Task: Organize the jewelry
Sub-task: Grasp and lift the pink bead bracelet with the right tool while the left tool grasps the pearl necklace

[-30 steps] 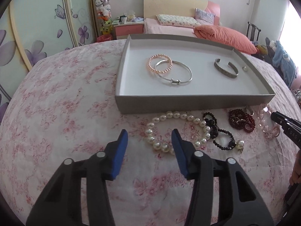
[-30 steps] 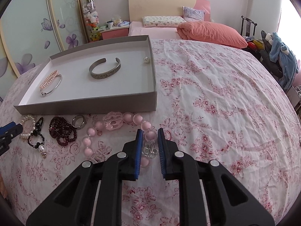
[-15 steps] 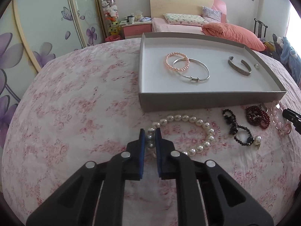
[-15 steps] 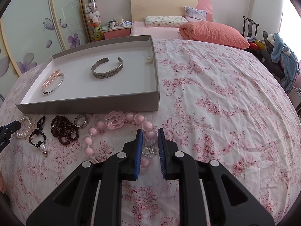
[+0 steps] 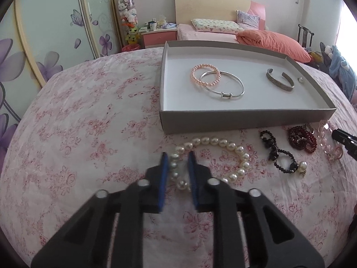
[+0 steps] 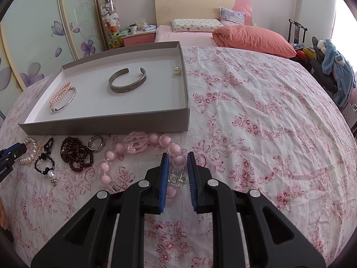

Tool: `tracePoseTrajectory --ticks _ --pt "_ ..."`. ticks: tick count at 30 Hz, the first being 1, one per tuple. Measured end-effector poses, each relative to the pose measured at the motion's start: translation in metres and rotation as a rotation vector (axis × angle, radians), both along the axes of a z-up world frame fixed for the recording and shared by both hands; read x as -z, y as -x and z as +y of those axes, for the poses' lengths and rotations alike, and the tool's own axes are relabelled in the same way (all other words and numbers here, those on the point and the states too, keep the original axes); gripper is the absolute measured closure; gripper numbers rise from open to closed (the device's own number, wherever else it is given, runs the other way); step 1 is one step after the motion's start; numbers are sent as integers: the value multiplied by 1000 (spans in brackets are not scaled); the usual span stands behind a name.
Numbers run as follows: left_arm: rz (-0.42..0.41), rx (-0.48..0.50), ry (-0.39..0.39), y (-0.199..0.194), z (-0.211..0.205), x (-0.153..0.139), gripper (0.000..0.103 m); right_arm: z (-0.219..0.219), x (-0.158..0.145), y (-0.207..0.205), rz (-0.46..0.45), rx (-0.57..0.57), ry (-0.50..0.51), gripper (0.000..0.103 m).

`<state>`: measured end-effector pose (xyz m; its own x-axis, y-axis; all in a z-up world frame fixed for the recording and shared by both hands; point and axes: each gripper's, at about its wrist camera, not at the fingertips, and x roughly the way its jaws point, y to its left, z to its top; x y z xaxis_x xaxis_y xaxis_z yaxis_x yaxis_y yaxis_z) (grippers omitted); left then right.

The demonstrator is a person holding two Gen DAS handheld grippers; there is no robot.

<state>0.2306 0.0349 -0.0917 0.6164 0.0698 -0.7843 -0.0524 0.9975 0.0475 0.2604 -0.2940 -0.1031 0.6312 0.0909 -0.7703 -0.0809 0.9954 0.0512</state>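
Crosswise — pearl strand [image 5: 223, 144] across left claw [image 5: 177, 156]

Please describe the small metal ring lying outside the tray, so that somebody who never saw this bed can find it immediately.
Start at the grey tray on the floral bedspread and look just below its front wall. The ring lies there between the dark red bead bracelet and the pink bead bracelet. It is the only plain silver band; its neighbours are all beaded.
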Motion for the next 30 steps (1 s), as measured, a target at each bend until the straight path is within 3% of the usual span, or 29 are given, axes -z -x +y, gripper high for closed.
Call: tracePoseTrajectory --ticks 7,14,22,30 --pt "-1 -3 46 3 5 -2 93 -5 -6 5 -34 8 -46 86" --pt "-81 3 154 20 13 -21 93 0 -33 26 -138 -26 -131 87" --pt "-170 36 260 36 10 -47 93 11 -49 37 -184 -81 -253 87" --pt "-219 60 297 43 2 -61 93 20 -59 48 -234 -109 -308 87"
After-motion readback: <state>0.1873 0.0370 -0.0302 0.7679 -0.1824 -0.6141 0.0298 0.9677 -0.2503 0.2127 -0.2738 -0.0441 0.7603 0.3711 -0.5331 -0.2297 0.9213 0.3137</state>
